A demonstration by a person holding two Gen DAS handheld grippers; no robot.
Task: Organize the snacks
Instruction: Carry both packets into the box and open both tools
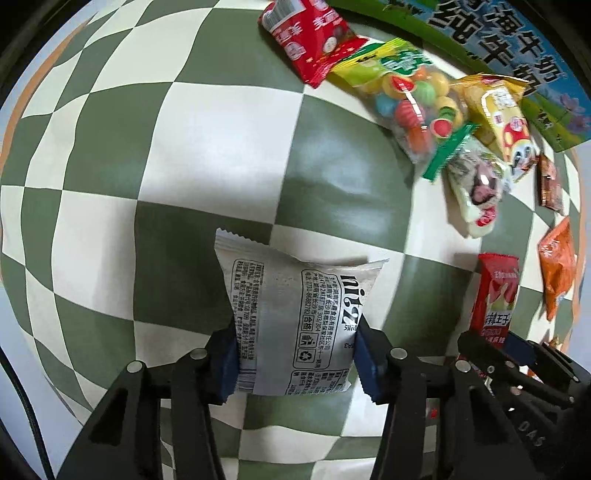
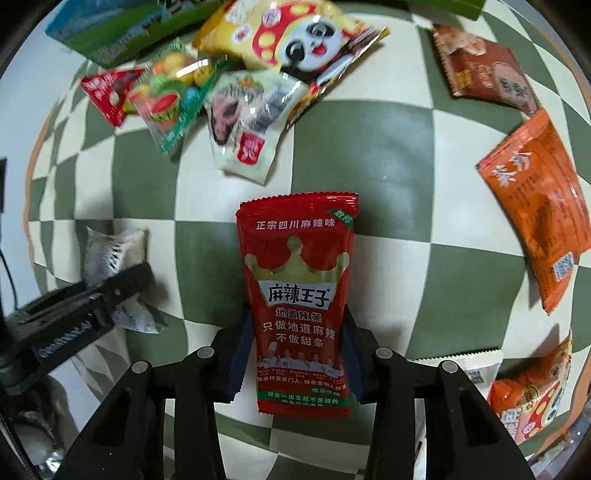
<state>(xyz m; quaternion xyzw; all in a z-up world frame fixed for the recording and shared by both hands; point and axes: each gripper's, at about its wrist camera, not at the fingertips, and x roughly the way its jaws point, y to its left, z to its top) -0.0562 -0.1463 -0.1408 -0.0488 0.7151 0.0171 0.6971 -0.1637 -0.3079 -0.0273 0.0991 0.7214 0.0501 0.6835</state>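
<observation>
My left gripper (image 1: 295, 350) is shut on a grey-white snack packet (image 1: 291, 317) with black print, held above the green and cream checkered cloth (image 1: 207, 140). My right gripper (image 2: 295, 350) is shut on a red spicy-strip packet (image 2: 299, 295) with a gold crown. In the left wrist view the red packet (image 1: 495, 291) and the right gripper (image 1: 517, 354) show at the lower right. In the right wrist view the grey-white packet (image 2: 110, 251) and the left gripper (image 2: 92, 299) show at the left.
A row of snacks lies at the far side: a red packet (image 1: 310, 37), a fruit-candy bag (image 1: 410, 96), a yellow panda bag (image 2: 295, 33), a green-edged white packet (image 2: 247, 125). Brown (image 2: 484, 70) and orange (image 2: 543, 206) packets lie at right. A milk carton box (image 1: 517, 55) stands behind.
</observation>
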